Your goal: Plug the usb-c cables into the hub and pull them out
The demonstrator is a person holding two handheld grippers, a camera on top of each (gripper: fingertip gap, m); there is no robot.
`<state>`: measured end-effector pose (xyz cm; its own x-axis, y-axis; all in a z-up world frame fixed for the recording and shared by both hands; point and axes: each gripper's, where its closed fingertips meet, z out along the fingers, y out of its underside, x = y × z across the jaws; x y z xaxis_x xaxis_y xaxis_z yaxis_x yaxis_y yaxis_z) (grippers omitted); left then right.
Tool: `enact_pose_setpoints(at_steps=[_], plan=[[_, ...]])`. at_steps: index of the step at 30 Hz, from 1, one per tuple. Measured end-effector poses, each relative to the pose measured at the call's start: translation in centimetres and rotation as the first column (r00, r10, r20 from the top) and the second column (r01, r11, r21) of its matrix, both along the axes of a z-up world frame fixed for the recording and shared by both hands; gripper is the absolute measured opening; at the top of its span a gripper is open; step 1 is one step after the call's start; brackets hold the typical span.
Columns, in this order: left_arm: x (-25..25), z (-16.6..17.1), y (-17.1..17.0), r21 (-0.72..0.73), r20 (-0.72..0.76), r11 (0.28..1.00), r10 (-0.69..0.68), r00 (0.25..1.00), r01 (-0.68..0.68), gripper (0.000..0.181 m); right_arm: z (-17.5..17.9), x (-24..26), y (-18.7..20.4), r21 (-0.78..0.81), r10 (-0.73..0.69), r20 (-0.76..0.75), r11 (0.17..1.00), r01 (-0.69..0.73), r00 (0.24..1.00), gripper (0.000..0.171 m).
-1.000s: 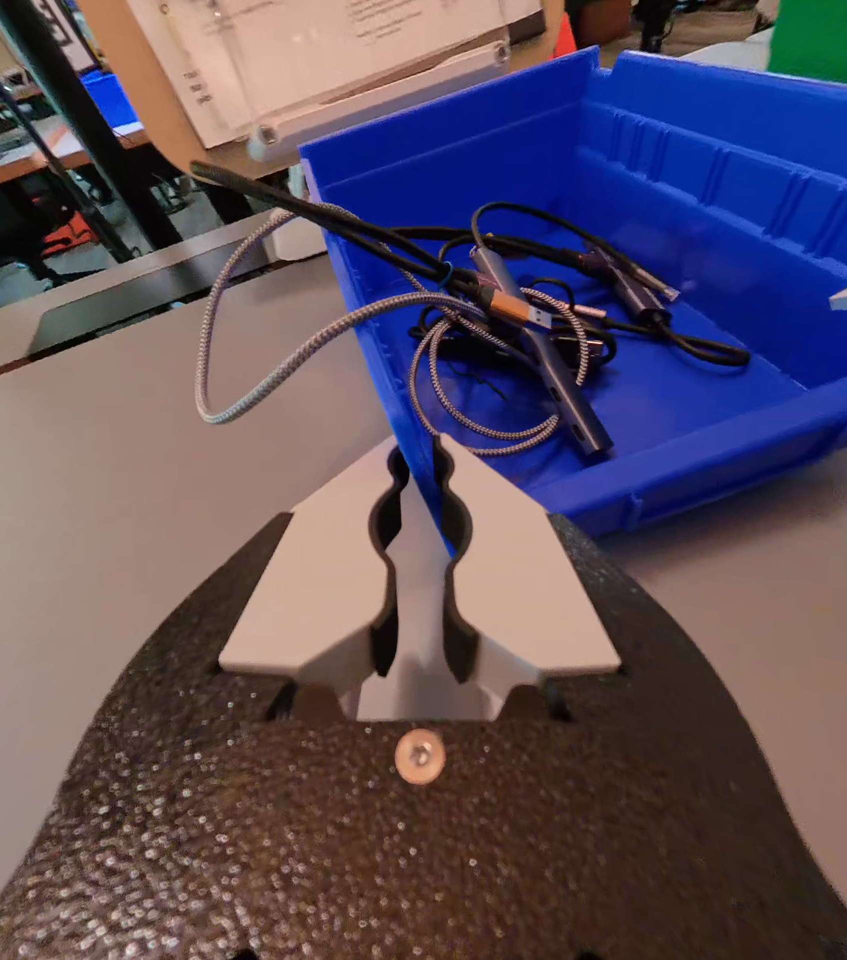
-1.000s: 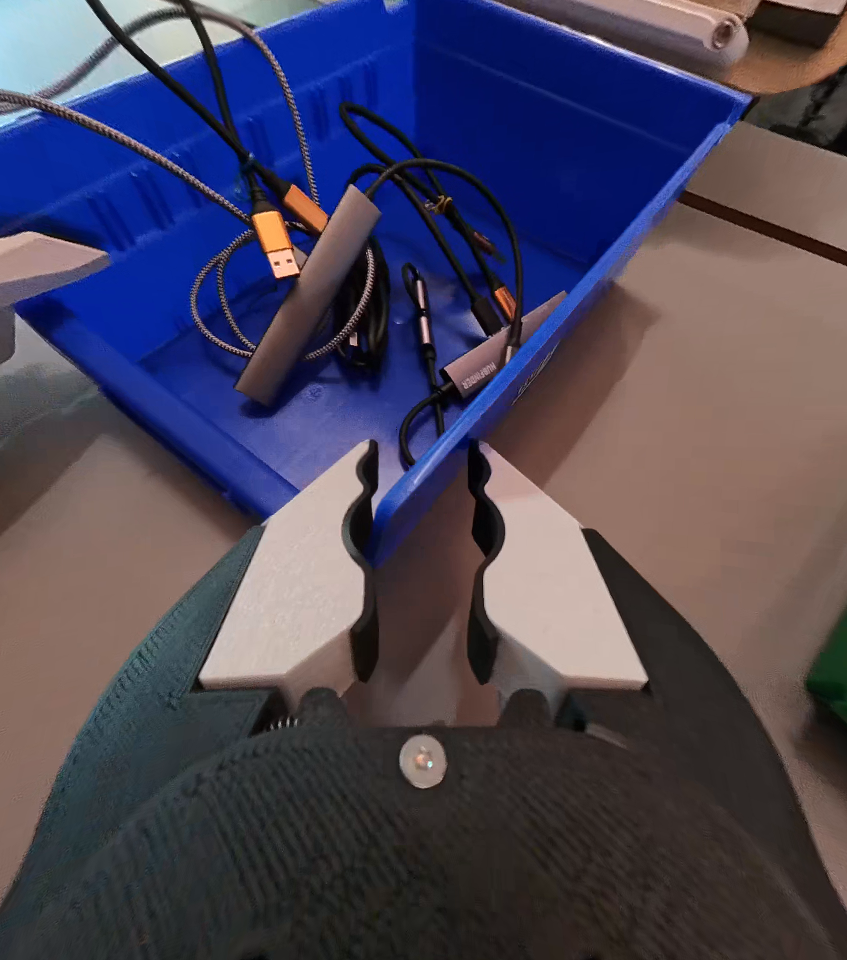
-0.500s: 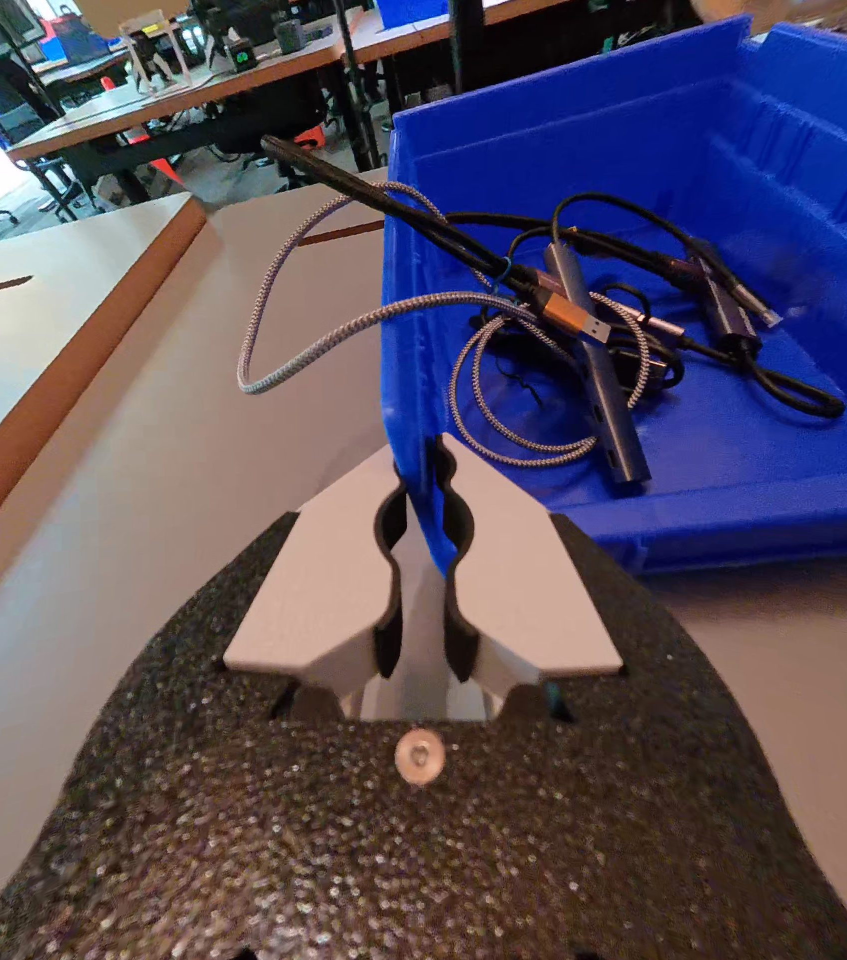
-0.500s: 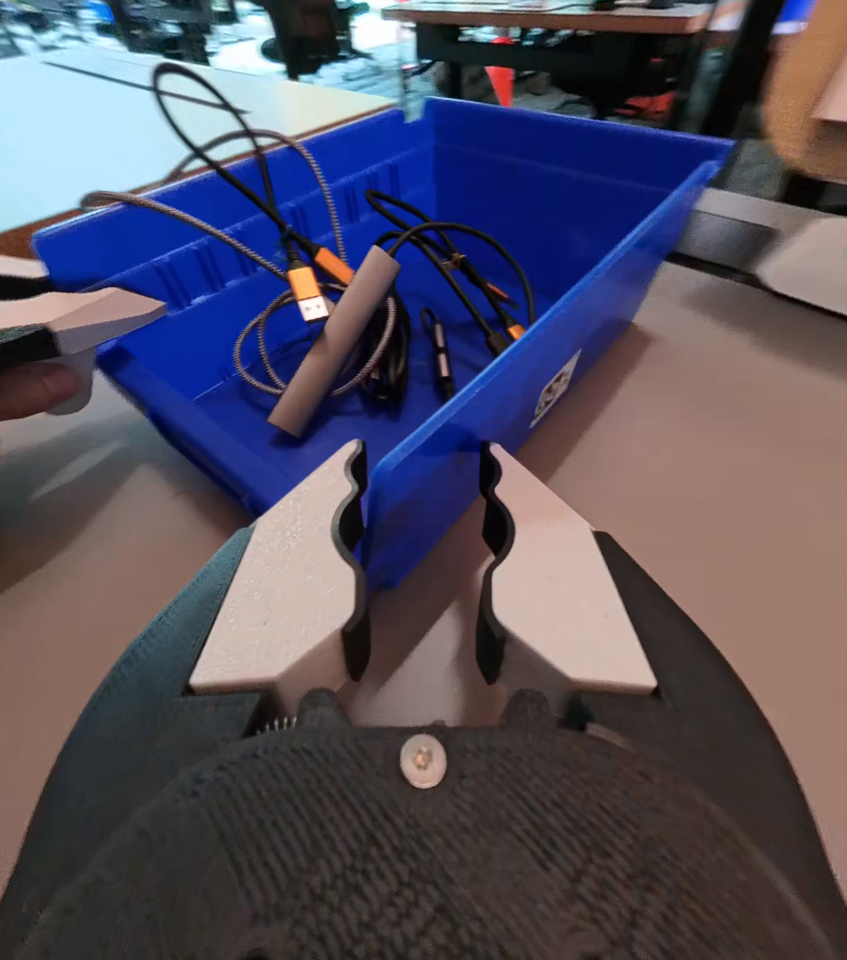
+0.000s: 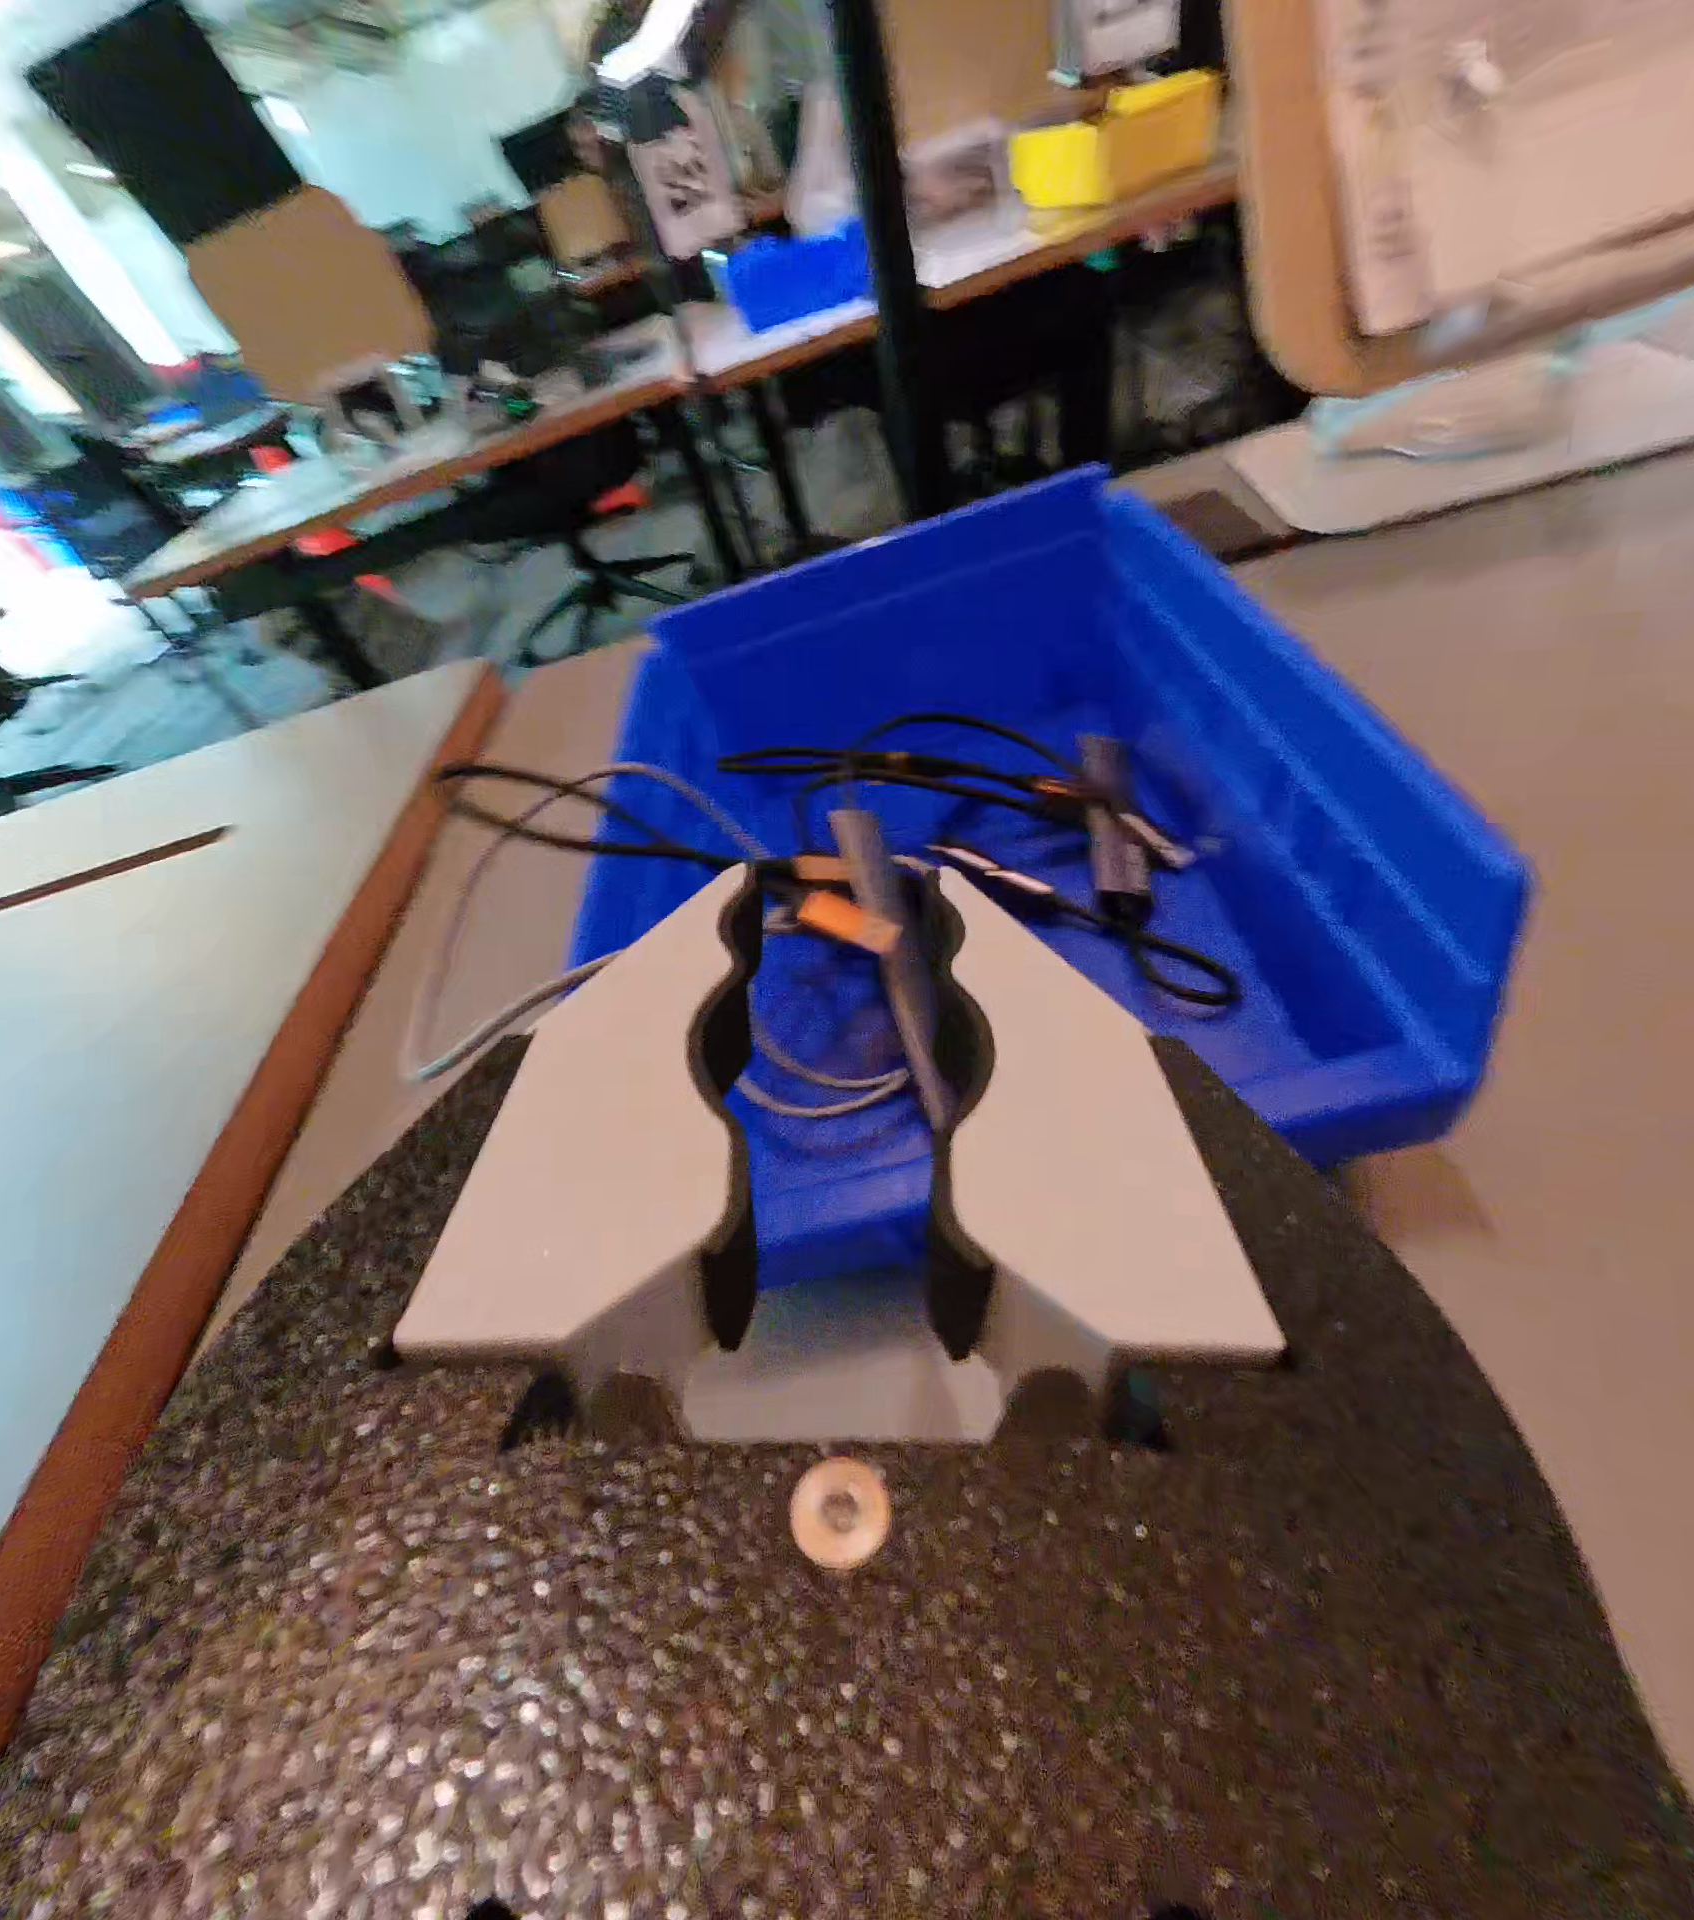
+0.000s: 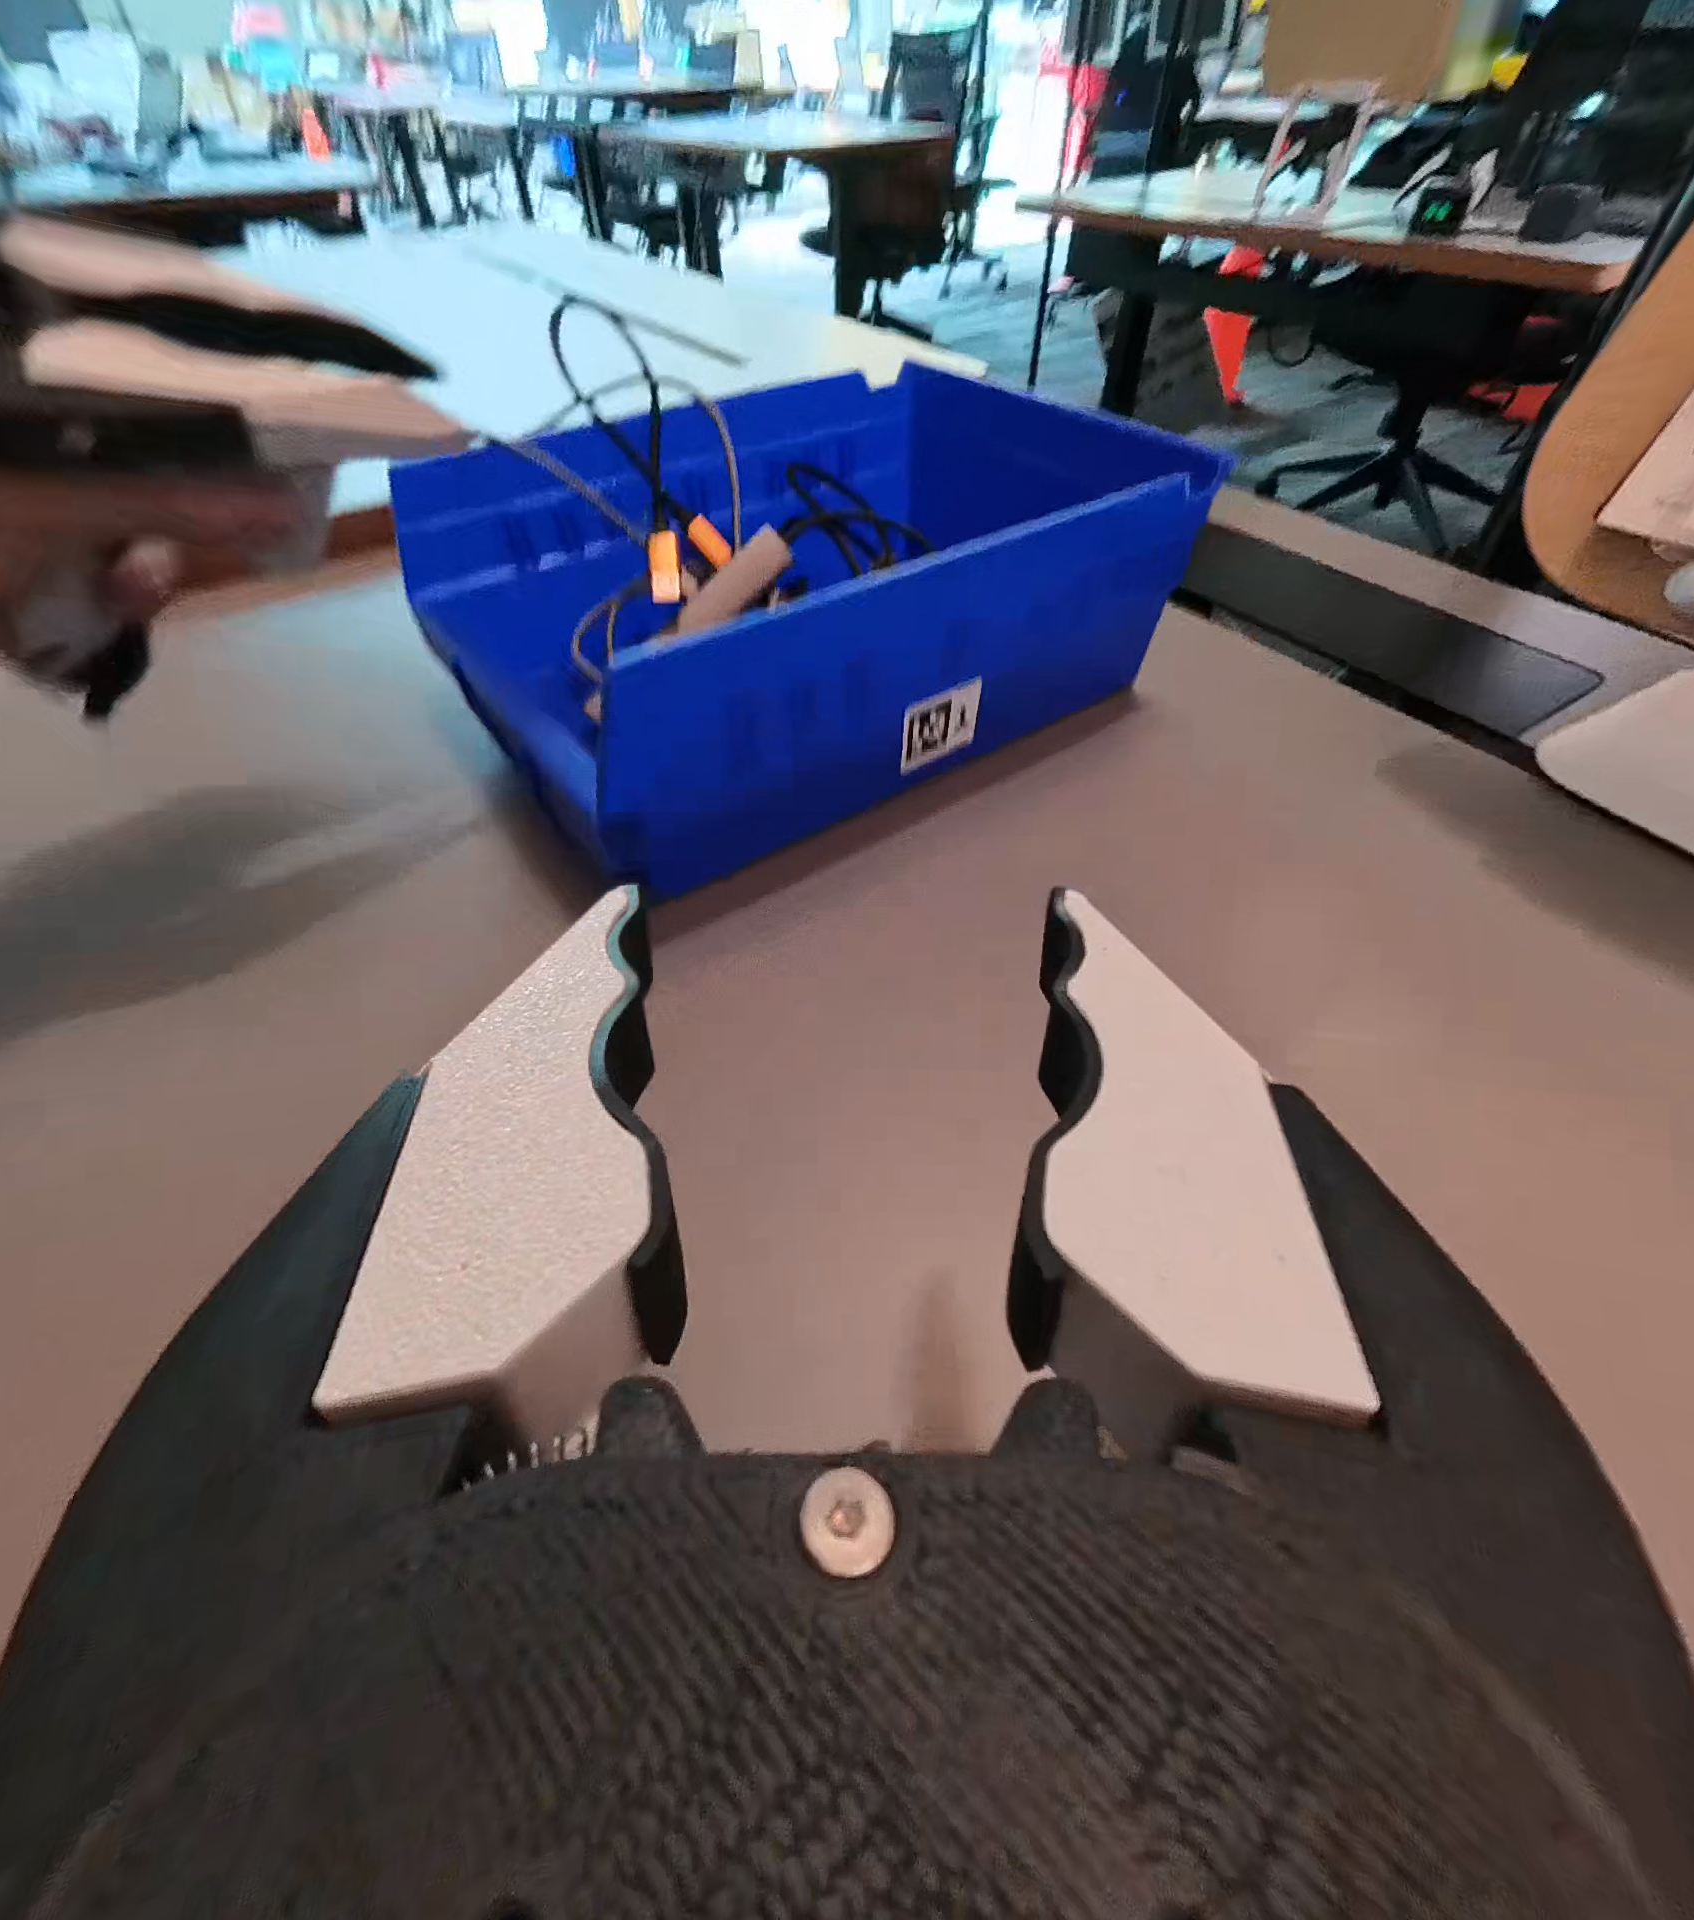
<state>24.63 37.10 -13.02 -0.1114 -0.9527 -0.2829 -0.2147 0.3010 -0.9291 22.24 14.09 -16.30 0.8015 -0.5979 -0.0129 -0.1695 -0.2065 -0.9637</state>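
Nothing is yet plugged: the hub (image 5: 893,940) and usb-c cables (image 6: 664,566) are left lying in the blue bin (image 6: 926,665) mid-table (image 6: 1342,987), while the left claw (image 5: 838,894) and right claw (image 6: 848,914) are held open and empty.

light: bright indoor, bg windows blown out top-left both views | shadows: soft, beside blue bin (image 5: 1362,852), smeared one on table (image 6: 926,1039) | blur: heavy motion blur in left wrist view, left gripper (image 6: 199,353) smeared in right view | focus: right gripper (image 6: 843,914) sharp | distortion: wide-angle, edges bent
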Motion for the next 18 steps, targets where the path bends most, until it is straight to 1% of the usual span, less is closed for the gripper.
enact_pose_setpoints(at_steps=[1, 2, 3, 5, 7, 9, 10, 11, 12, 13, 14, 15, 16, 18], plan=[[0.8, -0.9, -2.9, -0.008, -0.100, 0.993, -0.118, 0.988, 0.118, 0.032, -0.5, -0.6, -1.0, -0.039, 0.017, -0.003, 0.999, -0.017, 1.000, 0.078], [1.6, -2.2, -5.4, -0.051, -0.217, 0.975, -0.223, 0.950, 0.217, 0.037, -0.9, -1.4, -1.9, -0.073, 0.032, -0.006, 0.997, -0.033, 0.999, 0.081], [2.8, -3.2, -6.8, -0.100, -0.303, 0.962, -0.274, 0.913, 0.256, 0.038, -1.2, -2.2, -2.6, -0.098, 0.055, -0.003, 0.994, -0.055, 0.998, 0.082], [6.0, -5.2, -6.9, -0.131, -0.430, 0.969, -0.244, 0.869, 0.207, 0.042, -1.7, -3.9, -3.8, -0.134, 0.102, -0.007, 0.986, -0.102, 0.995, 0.083], [8.2, -8.0, -7.1, -0.167, -0.590, 0.967, -0.256, 0.766, 0.194, 0.044, -1.8, -5.3, -4.9, -0.128, 0.131, -0.021, 0.983, -0.132, 0.991, 0.084], [9.5, -10.8, -6.9, -0.178, -0.720, 0.972, -0.234, 0.653, 0.152, 0.045, -1.3, -5.8, -5.6, -0.081, 0.135, -0.026, 0.987, -0.136, 0.991, 0.082], [10.0, -11.7, -7.0, -0.183, -0.755, 0.973, -0.232, 0.613, 0.143, 0.043, -1.3, -6.1, -5.9, -0.076, 0.148, -0.037, 0.986, -0.150, 0.988, 0.083], [10.7, -12.2, -7.0, -0.179, -0.757, 0.974, -0.226, 0.613, 0.137, 0.042, -1.4, -6.1, -6.4, -0.082, 0.149, -0.049, 0.985, -0.152, 0.988, 0.083], [11.7, -11.9, -7.6, -0.198, -0.723, 0.968, -0.252, 0.644, 0.156, 0.040, -1.5, -5.8, -7.0, -0.089, 0.131, -0.055, 0.987, -0.135, 0.990, 0.084], [11.9, -12.0, -8.3, -0.230, -0.716, 0.959, -0.283, 0.639, 0.167, 0.040, -1.6, -5.4, -7.6, -0.095, 0.112, -0.053, 0.989, -0.117, 0.992, 0.084], [11.5, -12.7, -8.5, -0.245, -0.749, 0.958, -0.284, 0.599, 0.147, 0.037, -1.7, -5.2, -8.1, -0.105, 0.101, -0.050, 0.989, -0.106, 0.994, 0.084], [10.5, -13.8, -8.6, -0.252, -0.802, 0.960, -0.280, 0.527, 0.126, 0.028, -1.9, -5.0, -8.6, -0.114, 0.093, -0.051, 0.989, -0.098, 0.994, 0.084], [10.6, -13.6, -8.9, -0.276, -0.787, 0.952, -0.302, 0.538, 0.131, 0.021, -2.0, -4.9, -9.1, -0.121, 0.083, -0.056, 0.989, -0.089, 0.995, 0.085], [10.2, -13.5, -8.8, -0.270, -0.791, 0.948, -0.319, 0.522, 0.170, 0.020, -2.1, -4.7, -10.3, -0.130, 0.060, -0.060, 0.989, -0.067, 0.996, 0.084]])
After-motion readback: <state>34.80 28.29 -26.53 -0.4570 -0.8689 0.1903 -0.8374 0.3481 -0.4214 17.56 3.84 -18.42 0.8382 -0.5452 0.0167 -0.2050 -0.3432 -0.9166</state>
